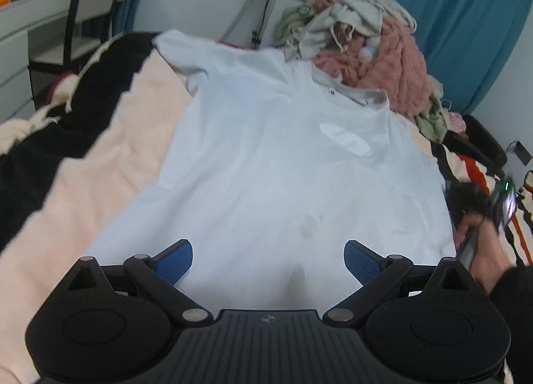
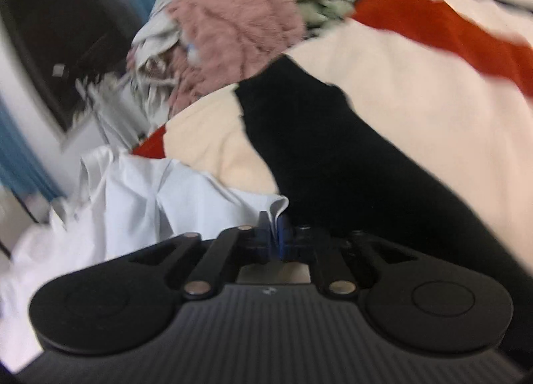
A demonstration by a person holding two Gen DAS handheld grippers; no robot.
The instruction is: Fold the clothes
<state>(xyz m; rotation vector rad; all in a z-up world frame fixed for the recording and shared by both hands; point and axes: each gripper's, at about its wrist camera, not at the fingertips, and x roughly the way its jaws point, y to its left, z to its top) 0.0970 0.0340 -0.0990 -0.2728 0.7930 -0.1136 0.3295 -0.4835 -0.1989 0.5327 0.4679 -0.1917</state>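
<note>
A white polo shirt (image 1: 276, 157) lies spread flat on the bed, collar at the far right, one sleeve at the far left. My left gripper (image 1: 268, 259) is open and empty, hovering over the shirt's near hem. My right gripper (image 2: 273, 229) is shut on a corner of the white shirt (image 2: 160, 197), with the cloth pinched between the blue pads. The right gripper and the hand holding it show blurred at the shirt's right edge in the left wrist view (image 1: 479, 217).
A pile of unfolded clothes, pink and beige (image 1: 369, 47), sits at the far end of the bed. The blanket (image 1: 110, 157) is cream with black and red stripes. A chair (image 1: 86, 7) and a white desk stand to the left, a tripod behind.
</note>
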